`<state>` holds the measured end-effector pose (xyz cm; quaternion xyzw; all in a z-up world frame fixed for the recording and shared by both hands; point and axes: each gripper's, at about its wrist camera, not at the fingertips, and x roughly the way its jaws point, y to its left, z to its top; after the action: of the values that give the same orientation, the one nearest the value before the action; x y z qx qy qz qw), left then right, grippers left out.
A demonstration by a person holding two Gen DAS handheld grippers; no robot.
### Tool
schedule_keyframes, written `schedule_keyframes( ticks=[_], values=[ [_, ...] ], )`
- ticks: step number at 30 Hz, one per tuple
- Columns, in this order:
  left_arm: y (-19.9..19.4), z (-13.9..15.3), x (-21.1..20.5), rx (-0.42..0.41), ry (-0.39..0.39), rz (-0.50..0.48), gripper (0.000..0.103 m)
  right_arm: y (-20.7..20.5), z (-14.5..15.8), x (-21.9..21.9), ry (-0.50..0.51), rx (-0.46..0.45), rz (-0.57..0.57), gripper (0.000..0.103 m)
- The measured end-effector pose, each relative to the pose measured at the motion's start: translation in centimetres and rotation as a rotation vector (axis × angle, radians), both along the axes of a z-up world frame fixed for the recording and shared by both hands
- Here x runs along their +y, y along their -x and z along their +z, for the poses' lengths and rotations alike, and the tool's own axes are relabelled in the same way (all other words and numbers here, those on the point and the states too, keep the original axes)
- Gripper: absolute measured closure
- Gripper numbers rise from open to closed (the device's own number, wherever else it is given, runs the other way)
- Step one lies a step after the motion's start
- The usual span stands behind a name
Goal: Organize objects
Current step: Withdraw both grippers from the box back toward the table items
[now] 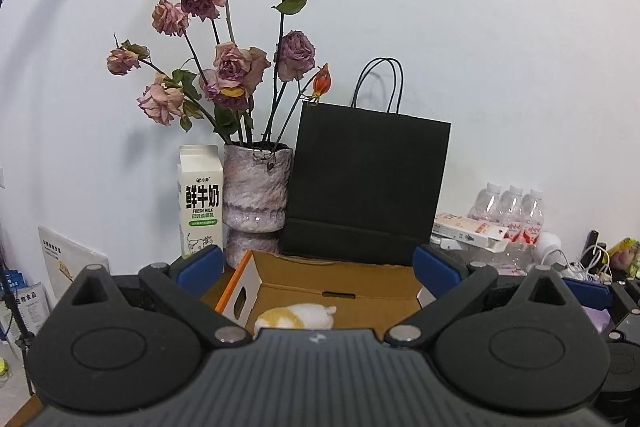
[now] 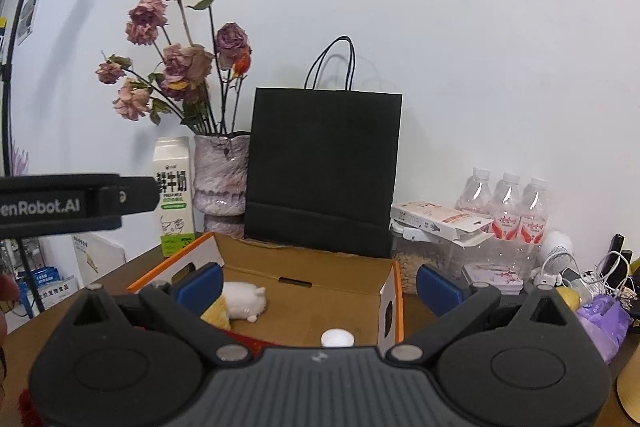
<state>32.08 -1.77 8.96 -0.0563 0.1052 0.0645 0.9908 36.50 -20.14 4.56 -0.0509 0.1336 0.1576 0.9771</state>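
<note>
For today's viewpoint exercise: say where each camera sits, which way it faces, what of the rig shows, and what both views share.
Left wrist: on the left tool, facing the wall across the cardboard box; its blue fingers are spread.
Right wrist: on the right tool, facing likewise; the left tool's side shows.
Shared: plush toy, black bag, vase, milk carton.

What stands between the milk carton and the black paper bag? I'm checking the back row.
The vase of dried roses, between milk carton and black paper bag, in both views.
</note>
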Motion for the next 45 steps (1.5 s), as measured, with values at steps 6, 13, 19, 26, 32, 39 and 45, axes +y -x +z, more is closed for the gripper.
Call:
schedule_keyframes(
  ticks=[6,13,19,26,32,39,45],
  values=[
    [2.9,0.1,0.0,0.013,-0.007,0.010,0.000,2.8,0.1,-0.4,-0.006,0.006,0.006,0.000],
    [6.8,0.5,0.1,0.017,-0.011,0.027,0.000,6.6,0.2,-1.2,-0.014,0.008,0.012,0.000],
    [9.8,0.9,0.0,0.014,-0.016,0.039,0.000,9.8,0.6,-1.9,-0.018,0.001,0.012,0.000],
    [13.1,0.9,-0.1,0.019,-0.019,0.037,0.000,13.0,0.4,-2.5,-0.011,0.002,0.010,0.000],
    [15.6,0.5,0.1,0.035,-0.022,-0.007,0.000,15.6,-0.1,-3.1,-0.016,0.013,0.005,0.000],
    [18.5,-0.5,0.5,0.048,-0.033,0.009,0.000,18.2,-0.8,-3.5,-0.025,0.033,0.013,0.000],
    [20.8,-1.2,1.1,0.058,-0.029,0.020,0.000,20.6,-1.9,-3.6,-0.013,0.054,0.008,0.000]
  ],
)
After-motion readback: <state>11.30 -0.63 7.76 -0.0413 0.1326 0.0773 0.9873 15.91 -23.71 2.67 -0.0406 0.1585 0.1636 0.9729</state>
